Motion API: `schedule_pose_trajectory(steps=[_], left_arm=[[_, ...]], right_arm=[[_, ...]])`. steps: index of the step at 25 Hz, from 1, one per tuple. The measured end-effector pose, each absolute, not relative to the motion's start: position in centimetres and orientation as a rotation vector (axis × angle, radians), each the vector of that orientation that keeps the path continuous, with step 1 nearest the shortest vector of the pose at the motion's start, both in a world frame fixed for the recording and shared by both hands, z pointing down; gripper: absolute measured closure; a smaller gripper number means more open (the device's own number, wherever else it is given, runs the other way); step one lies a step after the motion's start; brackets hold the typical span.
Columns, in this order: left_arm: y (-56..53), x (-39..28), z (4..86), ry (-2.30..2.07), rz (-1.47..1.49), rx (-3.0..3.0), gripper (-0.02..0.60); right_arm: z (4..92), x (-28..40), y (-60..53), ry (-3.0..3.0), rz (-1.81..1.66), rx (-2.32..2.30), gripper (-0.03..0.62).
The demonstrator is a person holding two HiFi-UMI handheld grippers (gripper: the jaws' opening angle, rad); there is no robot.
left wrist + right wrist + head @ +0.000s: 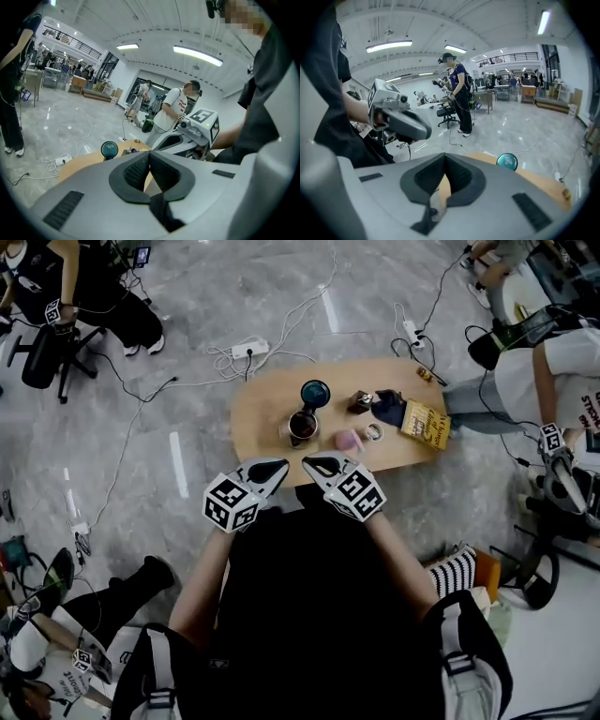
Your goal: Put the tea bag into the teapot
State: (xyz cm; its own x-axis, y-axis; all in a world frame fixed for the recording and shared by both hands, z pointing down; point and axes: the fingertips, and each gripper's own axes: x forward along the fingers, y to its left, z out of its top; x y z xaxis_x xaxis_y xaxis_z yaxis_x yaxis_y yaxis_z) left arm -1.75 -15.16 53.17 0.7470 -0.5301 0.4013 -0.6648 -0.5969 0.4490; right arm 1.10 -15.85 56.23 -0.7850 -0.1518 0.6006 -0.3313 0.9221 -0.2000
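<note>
Left gripper (279, 466) and right gripper (311, 463), both closed and empty, hang short of the teapot (303, 426).

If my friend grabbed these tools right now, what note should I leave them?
Left tool: shut, empty, held at the near edge of the table.
Right tool: shut, empty, close beside it, tips almost facing.
Things: the teapot stands mid-table. A yellow box lies at the right end. No loose tea bag can be picked out.
Done: nothing, as neither tool holds anything.
Left: find the tea bag, grip it, then lower it into the teapot.
</note>
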Motion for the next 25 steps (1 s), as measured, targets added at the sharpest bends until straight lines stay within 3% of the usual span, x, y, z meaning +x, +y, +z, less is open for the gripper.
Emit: schedule_pose_trajectory(steps=[25], left_arm=[[-11.1, -2.6, 53.3, -0.850, 0.313, 2.385, 0.571]], right_arm=[[52.1, -0.7, -13.2, -2.565, 0.284, 0.455, 0.588]])
